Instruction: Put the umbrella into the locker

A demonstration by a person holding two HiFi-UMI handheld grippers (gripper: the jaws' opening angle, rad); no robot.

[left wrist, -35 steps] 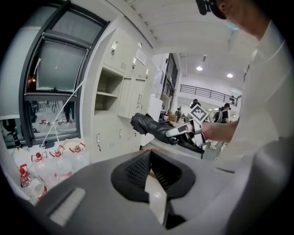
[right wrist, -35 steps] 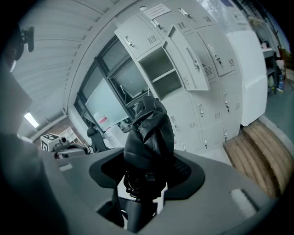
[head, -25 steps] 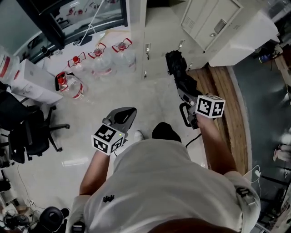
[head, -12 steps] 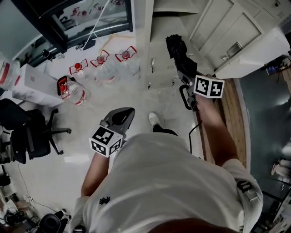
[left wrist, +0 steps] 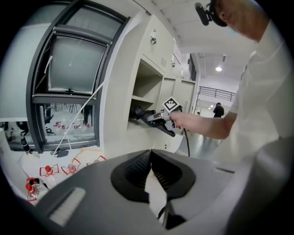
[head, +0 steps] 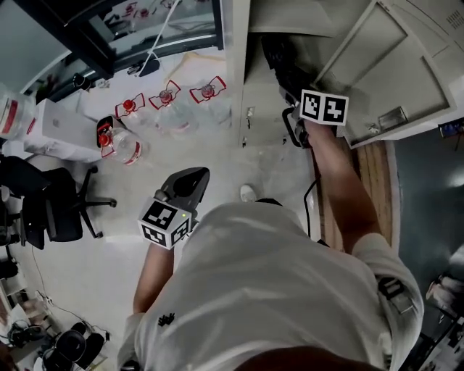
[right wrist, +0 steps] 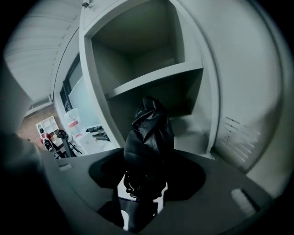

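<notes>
A folded black umbrella (right wrist: 148,137) is clamped in my right gripper (right wrist: 142,186), its tip reaching into the lower compartment of the open pale locker (right wrist: 151,82). In the head view the right gripper (head: 293,109) holds the umbrella (head: 279,61) at the locker opening (head: 290,22), beside the swung-out door (head: 391,80). The left gripper view also shows the umbrella (left wrist: 140,113) entering the locker (left wrist: 147,85). My left gripper (head: 190,181) hangs low at my side, jaws closed together with nothing between them (left wrist: 150,170).
Several water jugs with red caps (head: 167,98) stand on the floor by the window. A black office chair (head: 51,210) sits at the left. White boxes (head: 58,130) lie nearby. A wooden strip (head: 366,174) runs along the floor at right.
The right gripper has carried the umbrella up and forward from the floor area to the locker opening. The person stepped closer. The left gripper stayed low.
</notes>
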